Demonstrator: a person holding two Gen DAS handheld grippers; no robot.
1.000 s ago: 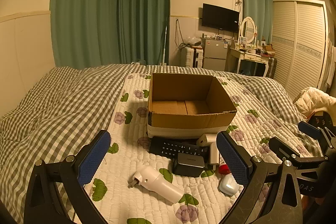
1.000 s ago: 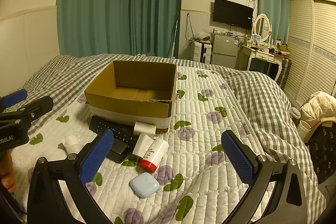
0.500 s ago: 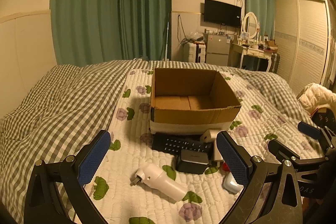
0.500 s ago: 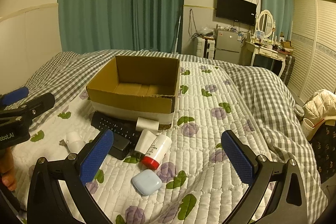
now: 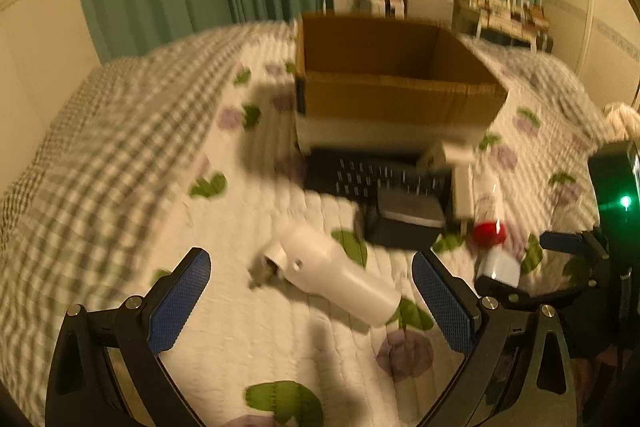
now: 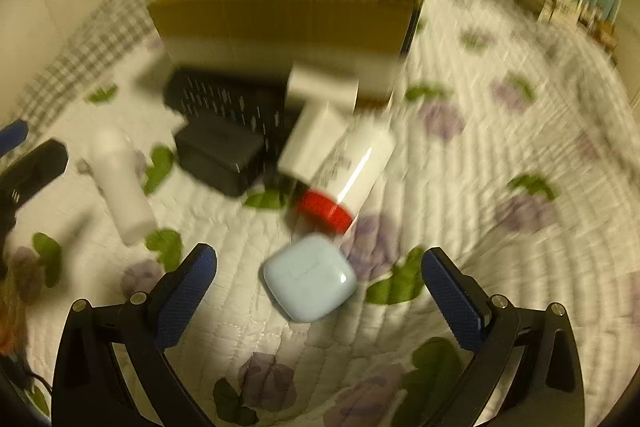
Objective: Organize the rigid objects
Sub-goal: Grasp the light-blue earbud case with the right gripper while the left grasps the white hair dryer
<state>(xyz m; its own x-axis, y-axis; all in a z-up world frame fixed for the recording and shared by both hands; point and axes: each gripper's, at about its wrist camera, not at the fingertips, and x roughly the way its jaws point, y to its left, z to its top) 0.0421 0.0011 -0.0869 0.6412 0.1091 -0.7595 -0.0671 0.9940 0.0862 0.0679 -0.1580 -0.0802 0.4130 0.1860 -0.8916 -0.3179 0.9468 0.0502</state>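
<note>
1. The left gripper [image 5: 310, 301] hung with its blue pads spread wide over a white cylindrical plastic device [image 5: 332, 277] lying tilted on the quilted floral bedspread [image 5: 256, 339], toward the bed's near edge; nothing was held.
2. The right gripper [image 6: 320, 293] was likewise spread and empty, framing a pale blue rounded plastic case [image 6: 310, 277] that lay flat just beside a white tube with a red cap [image 6: 344, 179].
3. An open brown cardboard box [image 5: 396, 95] stood farther up the bed, with a black remote control [image 5: 372, 175] and a black rectangular adapter [image 5: 404, 223] between it and the grippers.
4. A clean pick probably called for lowering each gripper until its pads straddled the item's narrow sides, closing only then.
5. The soft quilt could let the case sink or slide, so a square, centred pinch looked safest.
</note>
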